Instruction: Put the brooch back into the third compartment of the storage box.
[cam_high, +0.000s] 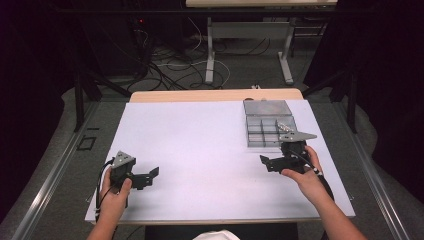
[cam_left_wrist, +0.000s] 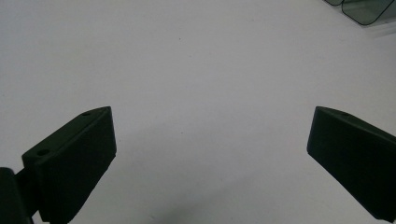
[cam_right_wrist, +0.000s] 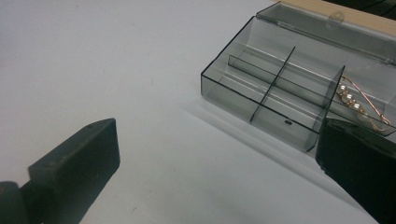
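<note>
Clear box (cam_high: 269, 124) w/ dividers sits lid-open at about 1 o'clock on the table (cam_high: 200, 150), bracelet (cam_right_wrist: 362, 105) in one compartment. Right gripper (cam_high: 270, 162) is just beside it at its 6 o'clock, jaws spread, empty. Left gripper (cam_high: 150, 176) idles near 8 o'clock, also spread, empty. Looks like the approach stage imo; next the right needs to swing in over the bracelet & pinch.

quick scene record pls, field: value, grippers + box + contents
left gripper: open, holds nothing, over bare white table sheet
right gripper: open, holds nothing, just in front of the box
box: clear smoky plastic organiser with dividers, far right of the sheet
lid: hinged open, lying back behind the box
contents: beaded wire piece with copper-coloured wire, in one end compartment; the other compartments in the right gripper view look empty
contact: neither gripper touches the box
</note>
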